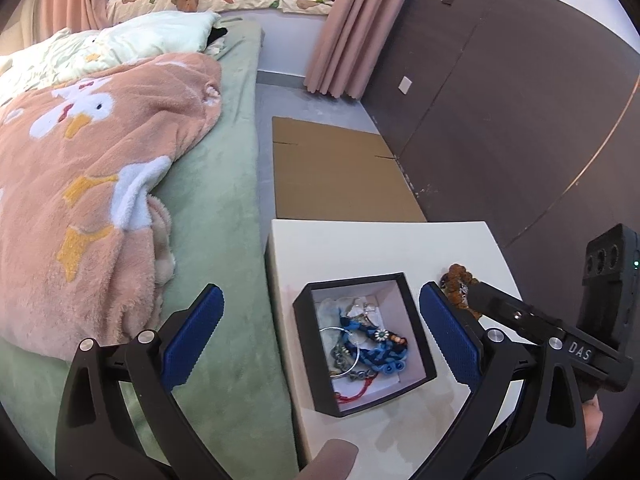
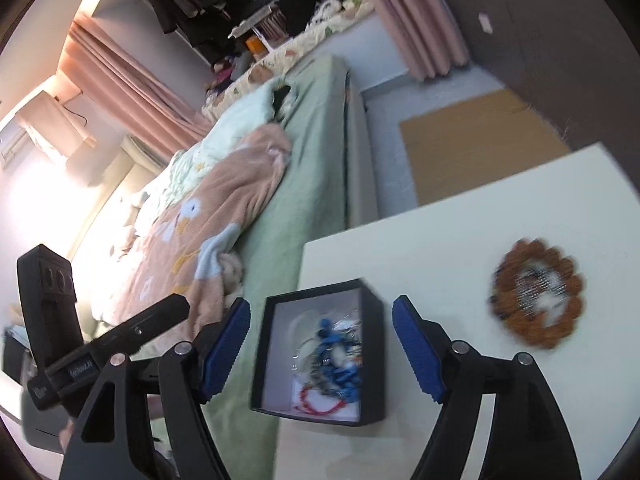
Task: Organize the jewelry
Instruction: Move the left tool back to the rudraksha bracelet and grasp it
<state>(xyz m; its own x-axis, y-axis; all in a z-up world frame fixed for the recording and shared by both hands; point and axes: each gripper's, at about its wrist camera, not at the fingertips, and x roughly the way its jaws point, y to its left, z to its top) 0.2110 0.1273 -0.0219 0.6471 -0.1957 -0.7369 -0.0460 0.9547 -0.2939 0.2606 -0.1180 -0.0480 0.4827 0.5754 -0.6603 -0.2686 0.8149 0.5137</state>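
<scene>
A black open box [image 1: 352,280] with a white inside stands near the left edge of a white table [image 1: 360,248]. It holds a tangle of jewelry [image 1: 368,344]: blue braided cord, a silver hoop, chains and a red string. My left gripper [image 1: 320,296] is open wide, its blue pads [image 1: 448,332] standing clear of the box's sides. A brown beaded bracelet [image 1: 456,280] lies on the table right of the box. In the blurred right wrist view, the box [image 2: 372,320] shows between the open jaws of my right gripper [image 2: 320,304]. There the bracelet [image 2: 538,340] lies apart, further right.
A bed with a green sheet [image 1: 216,216] and a peach duck-print blanket [image 1: 92,184] runs along the table's left side. Flat cardboard [image 1: 336,168] lies on the floor beyond the table, against a dark wall [image 1: 520,100]. A pink curtain [image 1: 352,28] hangs behind.
</scene>
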